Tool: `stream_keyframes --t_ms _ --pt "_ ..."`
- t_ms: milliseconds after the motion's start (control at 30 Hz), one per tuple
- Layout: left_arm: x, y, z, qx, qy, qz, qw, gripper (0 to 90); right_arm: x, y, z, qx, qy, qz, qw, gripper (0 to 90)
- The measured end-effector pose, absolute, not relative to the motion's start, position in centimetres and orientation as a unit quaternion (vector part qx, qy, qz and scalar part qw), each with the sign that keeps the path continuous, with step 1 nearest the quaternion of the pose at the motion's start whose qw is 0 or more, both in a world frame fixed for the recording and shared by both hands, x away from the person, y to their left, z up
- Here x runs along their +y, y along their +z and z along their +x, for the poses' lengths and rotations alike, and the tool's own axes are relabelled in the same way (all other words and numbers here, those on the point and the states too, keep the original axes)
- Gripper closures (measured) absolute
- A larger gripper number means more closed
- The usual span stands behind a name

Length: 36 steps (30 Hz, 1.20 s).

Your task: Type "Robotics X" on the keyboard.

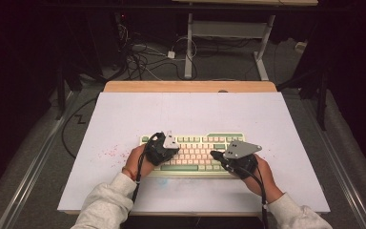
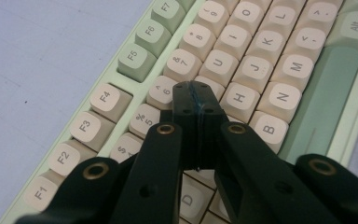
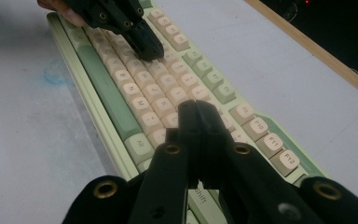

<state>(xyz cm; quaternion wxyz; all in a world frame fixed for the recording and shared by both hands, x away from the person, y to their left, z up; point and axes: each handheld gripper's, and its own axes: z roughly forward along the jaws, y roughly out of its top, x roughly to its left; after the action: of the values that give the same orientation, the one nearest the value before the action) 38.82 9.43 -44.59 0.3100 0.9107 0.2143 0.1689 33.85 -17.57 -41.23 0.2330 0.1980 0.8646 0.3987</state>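
A pale green keyboard (image 1: 195,153) with cream and green keycaps lies on the white board, near the front. My left gripper (image 1: 175,151) is over its left half. In the left gripper view, that gripper (image 2: 193,91) has its jaws pressed together, with the tips down among the keys near 6 and Y of the keyboard (image 2: 261,60). My right gripper (image 1: 213,155) is over the right half. Its jaws (image 3: 196,109) are also together with nothing between them, above the cream keys of the keyboard (image 3: 121,107). The left gripper (image 3: 144,46) shows farther along the key rows.
The white board (image 1: 124,119) covers a wooden table whose far edge (image 1: 190,87) shows beyond it. Red specks (image 1: 110,152) mark the board left of the keyboard, and a blue smudge (image 1: 164,181) lies in front. Cables (image 1: 143,57) and a stand's legs sit on the floor behind.
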Motion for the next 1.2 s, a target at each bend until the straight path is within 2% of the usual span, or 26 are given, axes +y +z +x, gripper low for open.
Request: stream_keyframes --t_ms 567,1200 --pt "11.1 -42.9 37.6 0.217 0.203 0.886 0.356 87.9 -17.8 -41.2 34.0 0.863 0.4 0.2 0.236 90.0" --pt "13.0 -42.4 35.8 0.211 0.235 0.877 0.362 87.9 -17.9 -41.3 34.1 0.862 0.4 0.203 0.239 90.0"
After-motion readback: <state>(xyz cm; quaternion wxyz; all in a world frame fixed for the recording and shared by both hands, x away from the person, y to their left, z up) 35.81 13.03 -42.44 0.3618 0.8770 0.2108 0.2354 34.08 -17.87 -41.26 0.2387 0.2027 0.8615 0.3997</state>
